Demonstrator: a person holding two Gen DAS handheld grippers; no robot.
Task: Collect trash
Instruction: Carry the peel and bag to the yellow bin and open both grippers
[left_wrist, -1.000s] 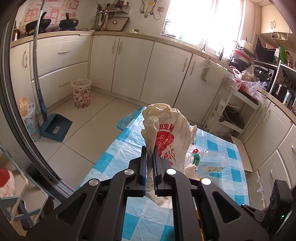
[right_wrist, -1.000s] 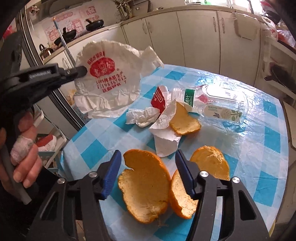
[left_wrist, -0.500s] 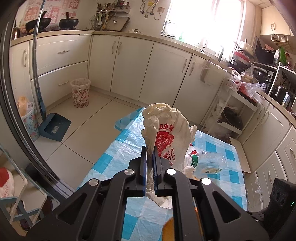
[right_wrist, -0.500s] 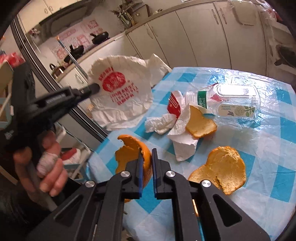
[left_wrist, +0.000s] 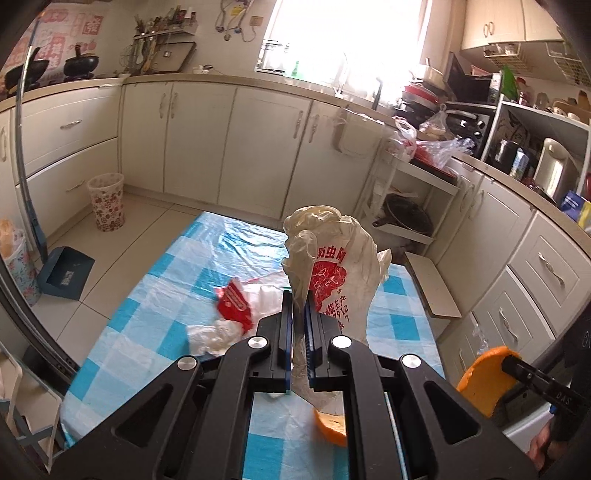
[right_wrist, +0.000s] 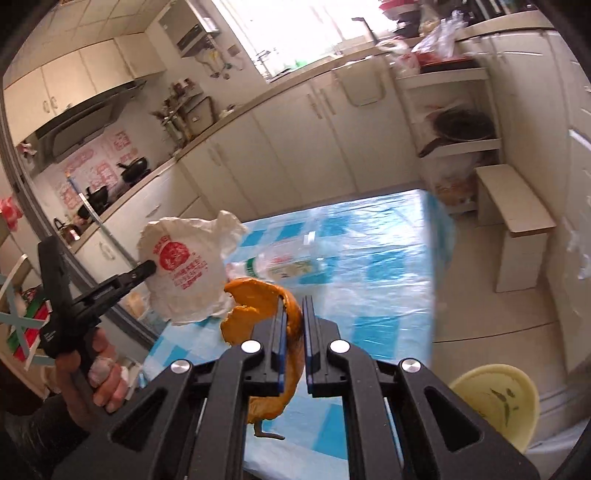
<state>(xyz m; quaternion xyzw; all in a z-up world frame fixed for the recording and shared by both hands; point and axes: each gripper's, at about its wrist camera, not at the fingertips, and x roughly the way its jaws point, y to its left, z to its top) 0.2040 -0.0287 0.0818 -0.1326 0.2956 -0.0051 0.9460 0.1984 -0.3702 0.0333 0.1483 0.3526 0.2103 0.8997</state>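
The left gripper (left_wrist: 299, 321) is clamped on a white plastic bag (left_wrist: 332, 266) with red Chinese print, held above the checked table (left_wrist: 177, 280). The right gripper (right_wrist: 293, 325) is closed on an orange peel (right_wrist: 255, 306), lifted over the table. A bottle (right_wrist: 288, 264) lies there; its label is too blurred to read.

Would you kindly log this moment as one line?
left gripper: shut on plastic bag | right gripper: shut on orange peel, lifted | bottle on table
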